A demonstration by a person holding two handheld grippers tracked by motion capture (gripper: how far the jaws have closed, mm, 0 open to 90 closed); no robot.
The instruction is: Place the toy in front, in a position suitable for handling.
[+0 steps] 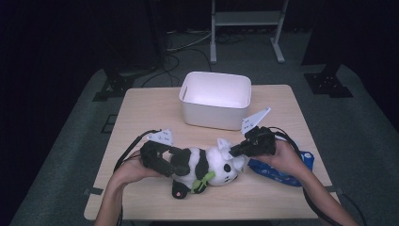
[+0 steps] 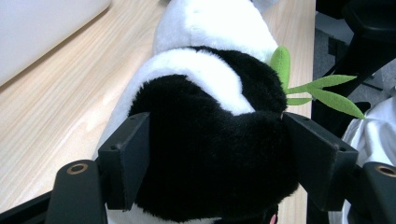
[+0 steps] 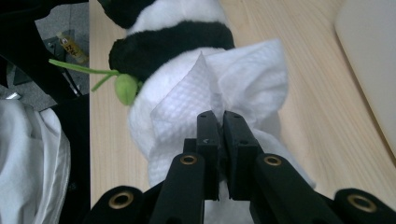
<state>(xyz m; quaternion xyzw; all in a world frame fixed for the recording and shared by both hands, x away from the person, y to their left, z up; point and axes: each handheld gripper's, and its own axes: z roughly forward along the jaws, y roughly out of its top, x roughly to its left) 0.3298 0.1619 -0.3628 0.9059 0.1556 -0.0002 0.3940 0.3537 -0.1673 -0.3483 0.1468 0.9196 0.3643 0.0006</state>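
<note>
Clamping the panda plush (image 2: pixel 205 154) around its black rear, the left gripper (image 2: pixel 215 163) has its pads sunk into the fur. Ahead of it, the right gripper (image 3: pixel 220 140) pinches a white tissue (image 3: pixel 233 88) against the panda's head. Beyond both sits the white bin (image 1: pixel 215 101).

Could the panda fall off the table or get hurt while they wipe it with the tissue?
Maybe. The panda lies near the front edge of the table, so a hard wipe could push it off. The right tool pinches only a small bit of the tissue, which might tear or slip out. The left tool hugs the panda's soft black fur, so the toy could squirm loose.
</note>
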